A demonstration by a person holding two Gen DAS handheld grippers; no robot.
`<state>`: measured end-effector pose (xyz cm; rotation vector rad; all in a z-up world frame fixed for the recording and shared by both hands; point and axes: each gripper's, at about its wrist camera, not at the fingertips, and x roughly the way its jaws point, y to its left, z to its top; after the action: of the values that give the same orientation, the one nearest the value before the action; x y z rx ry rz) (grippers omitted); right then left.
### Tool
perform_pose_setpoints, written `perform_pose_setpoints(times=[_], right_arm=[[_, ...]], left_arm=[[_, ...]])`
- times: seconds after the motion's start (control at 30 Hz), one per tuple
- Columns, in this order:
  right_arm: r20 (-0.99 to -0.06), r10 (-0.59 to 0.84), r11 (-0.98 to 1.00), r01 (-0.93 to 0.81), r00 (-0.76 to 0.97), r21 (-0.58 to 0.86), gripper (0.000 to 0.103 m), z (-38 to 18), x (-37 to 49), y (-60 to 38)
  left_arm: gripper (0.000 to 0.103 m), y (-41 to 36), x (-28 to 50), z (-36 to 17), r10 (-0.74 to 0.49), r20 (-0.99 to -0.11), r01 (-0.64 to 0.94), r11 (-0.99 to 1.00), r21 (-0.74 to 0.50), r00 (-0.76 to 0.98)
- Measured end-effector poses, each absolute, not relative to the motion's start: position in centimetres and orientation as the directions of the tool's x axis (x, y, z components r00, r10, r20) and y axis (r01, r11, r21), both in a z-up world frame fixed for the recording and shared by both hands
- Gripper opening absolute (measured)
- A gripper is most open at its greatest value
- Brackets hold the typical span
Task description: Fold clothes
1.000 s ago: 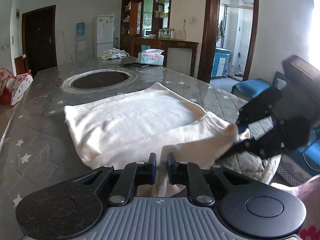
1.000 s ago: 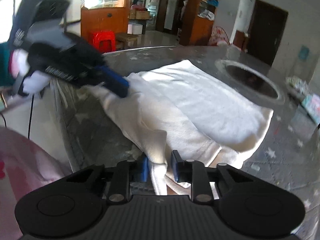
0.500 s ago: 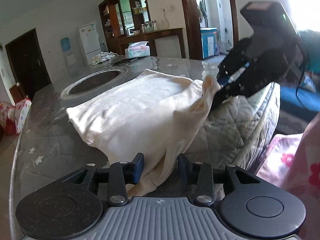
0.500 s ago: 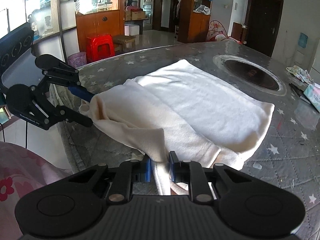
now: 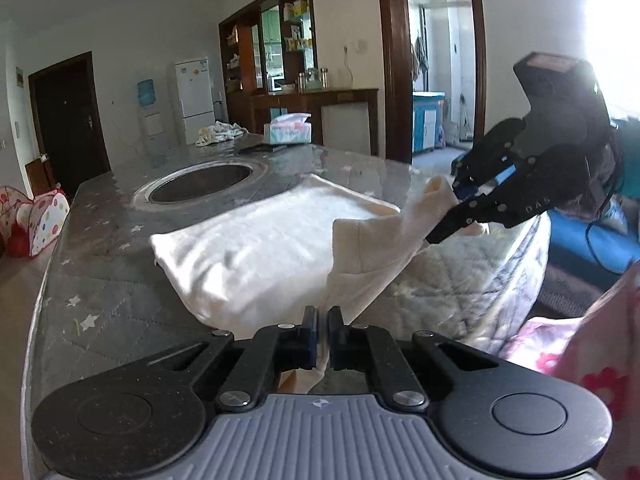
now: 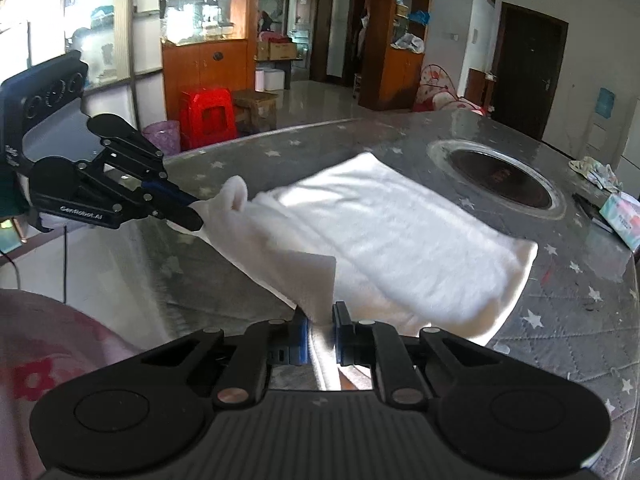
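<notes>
A cream-white garment [image 5: 256, 248] lies partly folded on the grey quilted table; it also shows in the right wrist view [image 6: 400, 236]. My left gripper [image 5: 323, 316] is shut on one near corner of the garment and holds it raised off the table edge. My right gripper [image 6: 321, 316] is shut on the other near corner. Each gripper shows in the other's view, the right gripper [image 5: 452, 200] at the right and the left gripper [image 6: 196, 212] at the left. The near hem hangs stretched between them above the table's edge.
A round dark recess [image 5: 202, 182] is set in the table [image 5: 100, 280] beyond the garment. A tissue box [image 5: 290, 130], a dark flat object and a crumpled cloth [image 5: 218, 132] sit at the far end. A red stool [image 6: 206, 118] stands on the floor.
Both grippers have lifted the near hem higher and pulled it taut. The left gripper's jaws, slightly apart half a second ago, have closed tight on the cloth.
</notes>
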<state>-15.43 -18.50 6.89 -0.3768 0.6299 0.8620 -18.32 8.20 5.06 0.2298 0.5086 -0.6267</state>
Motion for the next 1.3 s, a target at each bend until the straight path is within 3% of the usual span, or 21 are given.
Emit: perform_pose_setpoints(times=[0.33, 0.67, 0.97, 1.3], right_arm=[[-0.647, 0.647, 0.526, -0.850, 0.404, -0.005, 0.010, 11.9, -18.8, -19.4], [-0.642, 0.607, 0.590, -0.807, 0.469, -0.031, 0.009, 12.7, -13.7, -19.2], [-0.665, 0.518, 0.691, -0.721, 0.539, -0.046, 0.009, 10.5, -6.2, -19.1], [-0.666, 0.415, 0.826, -0.564, 0.620, -0.009, 0.012, 3.9, -1.1, -18.7]], left_arm=[[0.005, 9.0, -21.6, 9.5, -0.522, -0.479, 0.604, 0.797, 0.021, 0.705], [0.005, 7.4, -13.8, 9.5, -0.481, -0.501, 0.588, 0.805, 0.072, 0.719], [0.005, 5.2, -5.1, 7.5, -0.431, -0.549, 0.563, 0.822, 0.090, 0.717], [0.009, 3.7, 1.1, 2.7, -0.334, -0.588, 0.449, 0.892, 0.057, 0.737]])
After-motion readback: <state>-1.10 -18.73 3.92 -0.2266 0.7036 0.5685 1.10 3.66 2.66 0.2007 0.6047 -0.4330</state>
